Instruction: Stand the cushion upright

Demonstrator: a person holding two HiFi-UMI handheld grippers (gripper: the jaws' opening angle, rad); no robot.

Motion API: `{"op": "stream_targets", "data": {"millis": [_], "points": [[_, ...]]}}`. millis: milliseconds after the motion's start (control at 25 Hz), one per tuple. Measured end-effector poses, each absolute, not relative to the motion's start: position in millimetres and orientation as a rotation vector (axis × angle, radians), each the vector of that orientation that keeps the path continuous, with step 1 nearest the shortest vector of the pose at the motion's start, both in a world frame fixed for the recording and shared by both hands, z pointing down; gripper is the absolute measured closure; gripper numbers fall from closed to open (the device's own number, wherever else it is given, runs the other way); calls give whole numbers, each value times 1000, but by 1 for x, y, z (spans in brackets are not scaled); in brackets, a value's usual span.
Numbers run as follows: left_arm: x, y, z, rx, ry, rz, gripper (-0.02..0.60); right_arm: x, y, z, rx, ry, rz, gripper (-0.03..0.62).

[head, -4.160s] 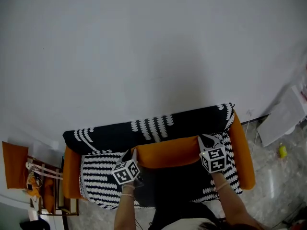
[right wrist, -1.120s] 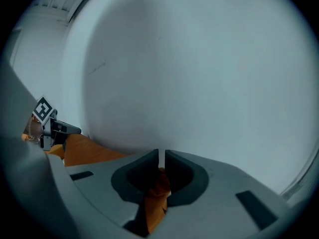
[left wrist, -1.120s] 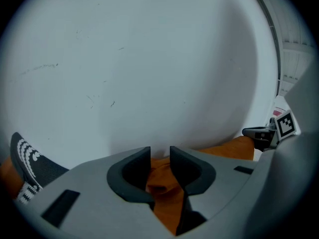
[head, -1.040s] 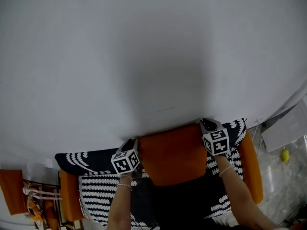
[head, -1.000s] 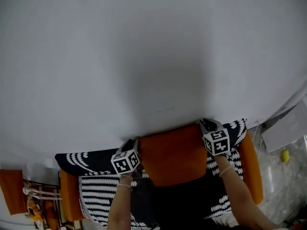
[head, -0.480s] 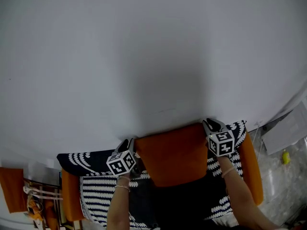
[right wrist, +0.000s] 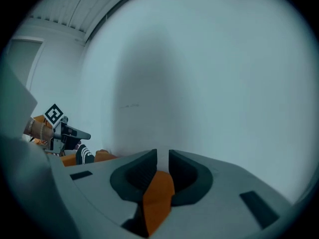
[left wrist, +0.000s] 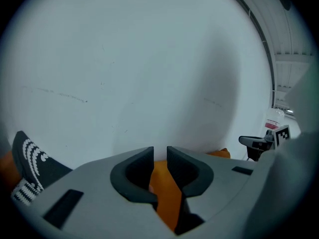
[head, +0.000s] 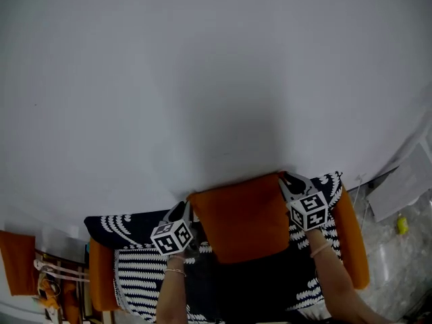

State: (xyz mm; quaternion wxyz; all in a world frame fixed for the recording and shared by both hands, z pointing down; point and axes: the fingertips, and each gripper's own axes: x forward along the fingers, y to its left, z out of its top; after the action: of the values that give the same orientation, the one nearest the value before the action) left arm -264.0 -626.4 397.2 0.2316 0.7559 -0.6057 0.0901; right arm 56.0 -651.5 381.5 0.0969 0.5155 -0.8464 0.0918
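step: stand cushion (head: 239, 218) on sofa (head: 351, 235) | left tongs (left wrist: 160, 153), right tongs (right wrist: 163, 156): just closed tighter, each pinching a top corner | tip: lift evenly, seat base first

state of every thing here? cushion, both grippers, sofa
cushion: upright on edge, gripped at both upper corners
left gripper: shut on cushion's edge, jaws just closed further
right gripper: shut on cushion's edge, jaws just closed further
sofa: draped with black-and-white throw
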Motion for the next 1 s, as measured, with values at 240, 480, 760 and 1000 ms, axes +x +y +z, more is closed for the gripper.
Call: {"op": "stream_targets", "data": {"millis": [240,480,760,1000], "points": [[-256,-595,367,2125,-1725,221,510,47,-614,356,1503,-2553,219,536],[-245,-562,339,2184,-1776,227,550,43,-571,331,1514,-2580,168,563],[-221,-515,313,2239,-1792,204,560,45,-522,309,1515,-2619,143,579],[-197,-472,291,2289,-1788,201,561,50,-482,288,1497,-2656,101,585]]}}
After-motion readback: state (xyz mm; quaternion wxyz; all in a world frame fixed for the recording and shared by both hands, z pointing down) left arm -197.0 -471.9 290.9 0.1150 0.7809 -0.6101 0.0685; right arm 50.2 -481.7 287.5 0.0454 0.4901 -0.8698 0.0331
